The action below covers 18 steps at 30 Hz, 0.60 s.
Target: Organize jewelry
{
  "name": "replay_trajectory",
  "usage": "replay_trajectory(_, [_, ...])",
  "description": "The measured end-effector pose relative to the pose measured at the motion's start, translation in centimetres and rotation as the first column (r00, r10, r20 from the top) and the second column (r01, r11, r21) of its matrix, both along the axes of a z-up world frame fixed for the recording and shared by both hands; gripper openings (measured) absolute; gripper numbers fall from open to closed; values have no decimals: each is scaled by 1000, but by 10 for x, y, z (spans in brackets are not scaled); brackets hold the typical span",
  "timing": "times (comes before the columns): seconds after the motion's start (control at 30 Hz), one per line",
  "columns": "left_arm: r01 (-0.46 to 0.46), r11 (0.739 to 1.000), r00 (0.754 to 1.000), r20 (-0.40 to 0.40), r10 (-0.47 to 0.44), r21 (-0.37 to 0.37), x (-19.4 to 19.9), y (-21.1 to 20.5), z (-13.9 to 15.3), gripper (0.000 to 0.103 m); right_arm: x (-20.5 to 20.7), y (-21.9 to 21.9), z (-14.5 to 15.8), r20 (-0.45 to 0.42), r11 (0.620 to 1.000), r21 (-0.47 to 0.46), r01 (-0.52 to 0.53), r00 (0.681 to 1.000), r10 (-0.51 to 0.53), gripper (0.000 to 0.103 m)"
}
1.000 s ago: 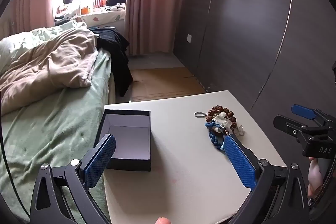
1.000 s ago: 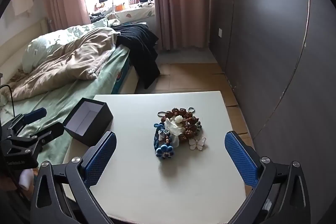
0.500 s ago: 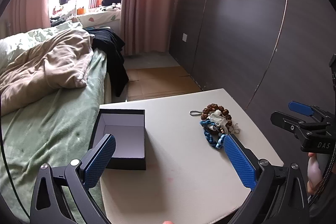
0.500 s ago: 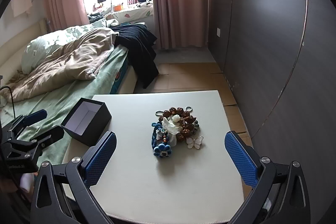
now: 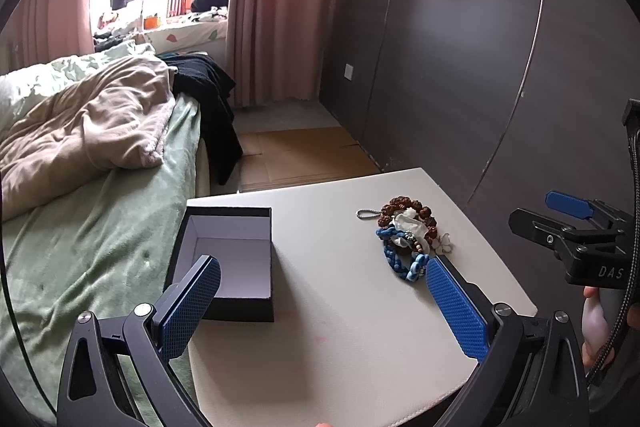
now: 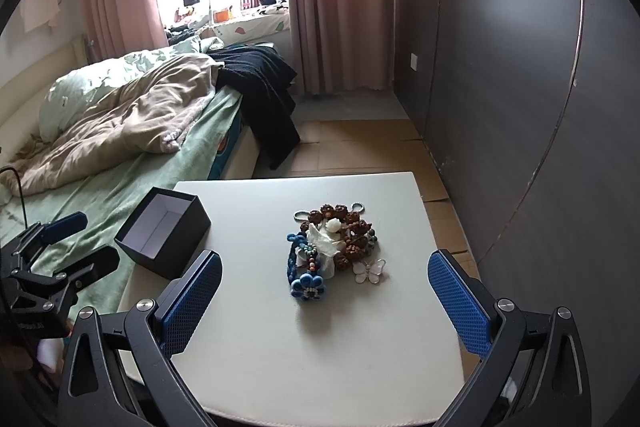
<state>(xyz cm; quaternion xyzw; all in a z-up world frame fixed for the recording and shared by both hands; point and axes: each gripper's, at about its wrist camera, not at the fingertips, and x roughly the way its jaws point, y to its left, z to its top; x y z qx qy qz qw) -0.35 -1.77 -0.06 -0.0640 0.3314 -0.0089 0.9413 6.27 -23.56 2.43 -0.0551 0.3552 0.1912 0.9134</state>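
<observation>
The only letters to read are "DAS", in white on the black body of the right gripper [image 5: 576, 223] where it pokes in at the right edge of the left camera's view. There is a small mark on the left gripper [image 6: 76, 243] too, seen at the left edge of the right camera's view, but it is too blurry to read. A pile of jewelry [image 6: 334, 251] lies on the white table [image 6: 320, 347], a bit toward the right side. In the pile are a brown bead bracelet [image 6: 344, 217], a blue braided band [image 6: 294, 255] with a blue flower [image 6: 308, 285], a white flower [image 6: 334, 225], a white butterfly [image 6: 370, 270] and a little silver chain [image 5: 366, 215]. The pieces touch and overlap each other. An open black box [image 5: 228, 259] with a white inside sits on the left part of the table, near the edge by the green bed [image 5: 92, 247], well apart from the pile. Both grippers have their blue fingers spread wide and hold nothing. The right gripper hangs over the table with the pile ahead of it, between its two fingers [image 6: 192, 299] but farther away. In the left camera's view, the box is in front of the left finger [image 5: 188, 307] and the pile is just past the tip of the right finger [image 5: 456, 307].
</observation>
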Motion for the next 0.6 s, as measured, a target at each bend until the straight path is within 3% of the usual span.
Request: replay_trajectory(0.6, [1,1000,1000,5,-1,-2,-3,-1,1,103,1,-1,1,2,1000,-3,1,1000,-1,103])
